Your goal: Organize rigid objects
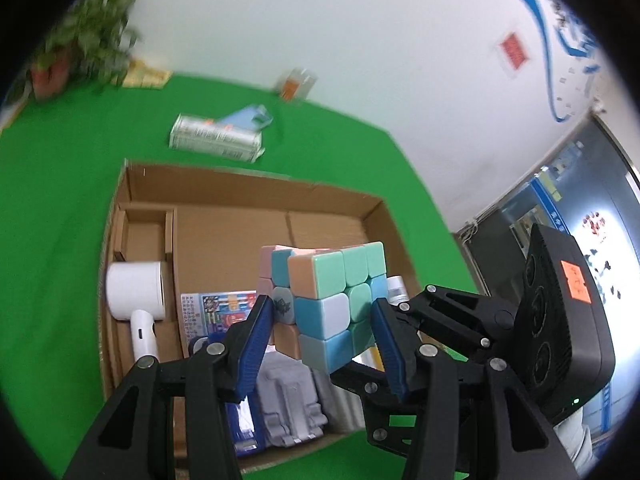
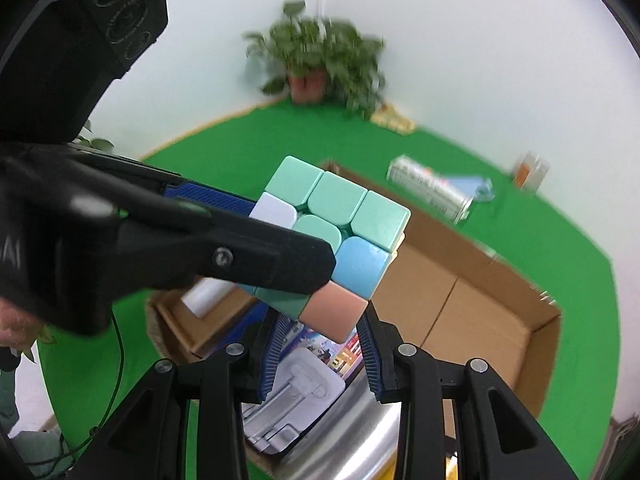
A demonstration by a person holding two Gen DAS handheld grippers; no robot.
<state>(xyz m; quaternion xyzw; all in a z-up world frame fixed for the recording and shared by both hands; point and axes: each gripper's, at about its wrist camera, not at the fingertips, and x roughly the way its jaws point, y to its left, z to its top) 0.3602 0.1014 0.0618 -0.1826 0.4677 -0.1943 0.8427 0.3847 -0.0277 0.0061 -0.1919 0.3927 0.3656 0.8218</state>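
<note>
A pastel puzzle cube (image 1: pixel 340 280) hangs in the air above an open cardboard box (image 1: pixel 240 184). My left gripper (image 1: pixel 320 304) is shut on it, blue pads pressing its left and right sides. My right gripper (image 2: pixel 322 322) is shut on the cube's (image 2: pixel 340 208) lowest peach corner. In the right wrist view one of the left gripper's fingers (image 2: pixel 260 256) crosses the cube from the left. The right gripper's black body (image 1: pixel 560 320) stands at the right of the left wrist view.
In the box (image 2: pixel 500 280) lie a white hair dryer (image 1: pixel 136 296), a colourful flat pack (image 1: pixel 216 308) and a grey packaged item (image 1: pixel 288 400). On the green cloth beyond it are a silver-white carton (image 1: pixel 216 140), a small clear container (image 1: pixel 294 84) and a potted plant (image 2: pixel 320 56).
</note>
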